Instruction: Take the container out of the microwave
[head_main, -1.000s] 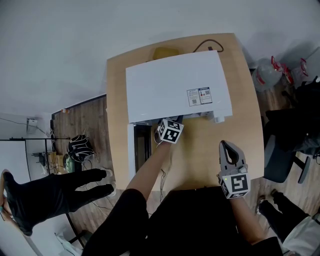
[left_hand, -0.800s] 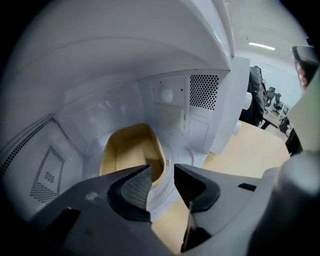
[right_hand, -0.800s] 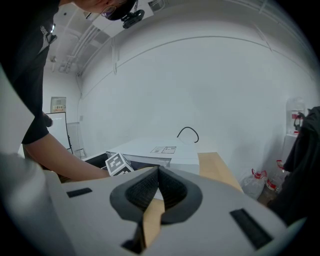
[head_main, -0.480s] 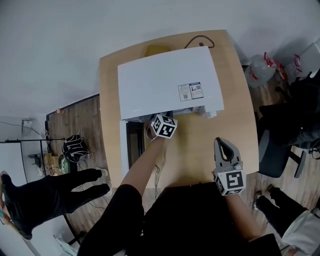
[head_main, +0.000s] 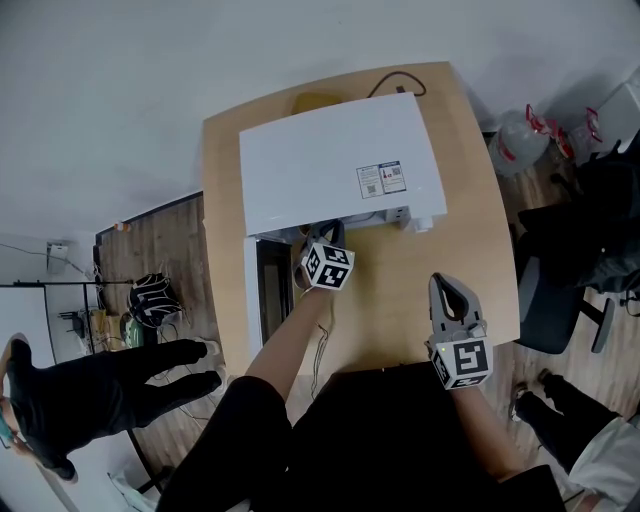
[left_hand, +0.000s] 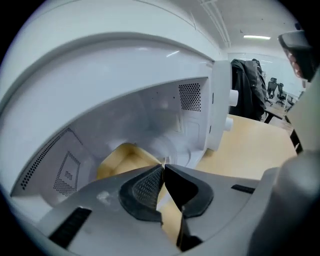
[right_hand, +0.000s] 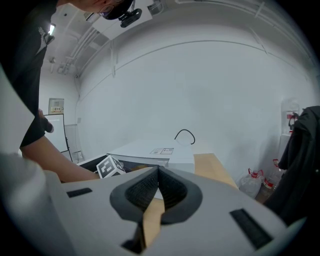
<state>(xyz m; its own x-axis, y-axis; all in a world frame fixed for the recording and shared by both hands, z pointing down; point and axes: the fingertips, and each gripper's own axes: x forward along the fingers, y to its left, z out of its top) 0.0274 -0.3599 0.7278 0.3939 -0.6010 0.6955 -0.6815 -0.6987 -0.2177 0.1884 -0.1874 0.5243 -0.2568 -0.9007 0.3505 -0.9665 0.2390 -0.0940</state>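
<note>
The container (left_hand: 121, 158) lies inside the microwave (head_main: 340, 165) straight ahead of the left gripper (left_hand: 163, 169), the nearer one, whose jaws are closing on its near rim.

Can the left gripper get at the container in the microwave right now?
Probably yes: the microwave door stands open, nothing blocks the container, and the left gripper is right at it, jaws closing on its near edge.

White wall (head_main: 120, 80); wood-plank floor (head_main: 170, 240); tan table (head_main: 400, 290); black chair (head_main: 555, 310).
</note>
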